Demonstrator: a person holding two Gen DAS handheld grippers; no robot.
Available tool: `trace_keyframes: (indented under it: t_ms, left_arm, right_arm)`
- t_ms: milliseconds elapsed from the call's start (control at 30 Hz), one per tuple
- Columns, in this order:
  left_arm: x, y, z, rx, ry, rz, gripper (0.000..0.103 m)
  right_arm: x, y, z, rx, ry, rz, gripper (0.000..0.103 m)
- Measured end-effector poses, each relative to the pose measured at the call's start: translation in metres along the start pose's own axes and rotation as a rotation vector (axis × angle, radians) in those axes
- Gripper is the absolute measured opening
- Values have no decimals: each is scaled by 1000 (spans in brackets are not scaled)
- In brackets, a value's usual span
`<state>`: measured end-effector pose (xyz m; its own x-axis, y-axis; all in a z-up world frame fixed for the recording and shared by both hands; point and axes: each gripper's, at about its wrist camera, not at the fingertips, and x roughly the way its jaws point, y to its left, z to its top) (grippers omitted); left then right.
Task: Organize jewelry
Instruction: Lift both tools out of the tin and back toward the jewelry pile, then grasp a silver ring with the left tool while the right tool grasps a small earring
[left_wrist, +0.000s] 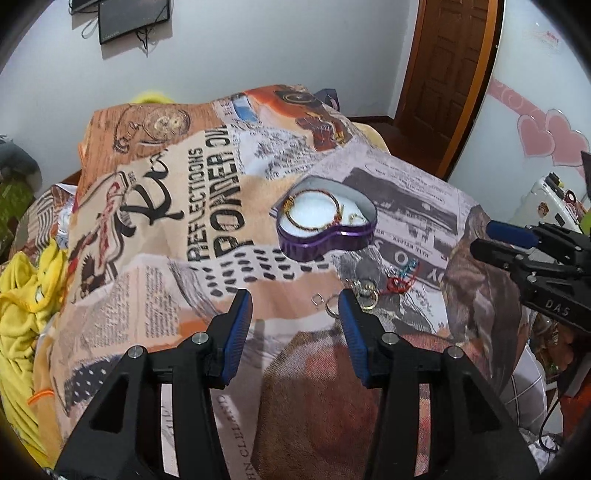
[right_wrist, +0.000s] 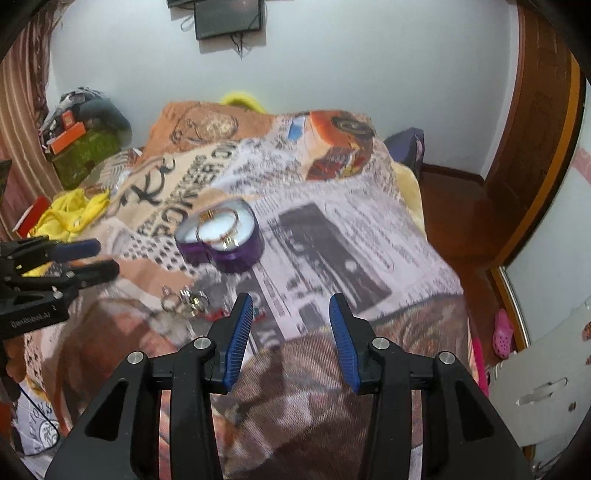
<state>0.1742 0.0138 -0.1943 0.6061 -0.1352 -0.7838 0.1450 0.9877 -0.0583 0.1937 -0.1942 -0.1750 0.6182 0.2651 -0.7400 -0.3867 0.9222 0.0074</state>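
Observation:
A purple heart-shaped tin (left_wrist: 327, 236) stands open on the printed blanket, with a white lining, a gold bangle (left_wrist: 314, 210) and a small ring inside; it also shows in the right wrist view (right_wrist: 221, 243). Loose rings (left_wrist: 365, 291) and a red and blue piece (left_wrist: 400, 278) lie on the blanket in front of the tin. In the right wrist view the rings (right_wrist: 186, 299) lie left of my fingers. My left gripper (left_wrist: 295, 306) is open and empty, just short of the rings. My right gripper (right_wrist: 291, 310) is open and empty over the blanket; it shows at the right of the left wrist view (left_wrist: 491, 242).
The printed blanket (left_wrist: 207, 206) covers a bed. Yellow cloth (left_wrist: 26, 295) lies at its left edge. A wooden door (left_wrist: 447, 70) stands at the back right, a dark screen (right_wrist: 229, 16) hangs on the wall. A white plastic chair (right_wrist: 546, 373) stands at the right.

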Motion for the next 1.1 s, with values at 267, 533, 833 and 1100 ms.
trace_keyframes:
  t_ms: [267,533,833,1100]
  left_arm:
    - [23,-12,-10,20,59,-35,48]
    - [37,-17,-12,18,85,-75,48]
    - [55,-20,-11,18,111,-112,35]
    - [64,-21,-6,9,112,-133,33]
  right_arm:
    - [17,3,-11,-3,56,37,39]
    - [30,10,-8,-18,66,71,39]
    - [38,11,-1,-17,57,84,39]
    - [50,14,3,-11,63,114,39]
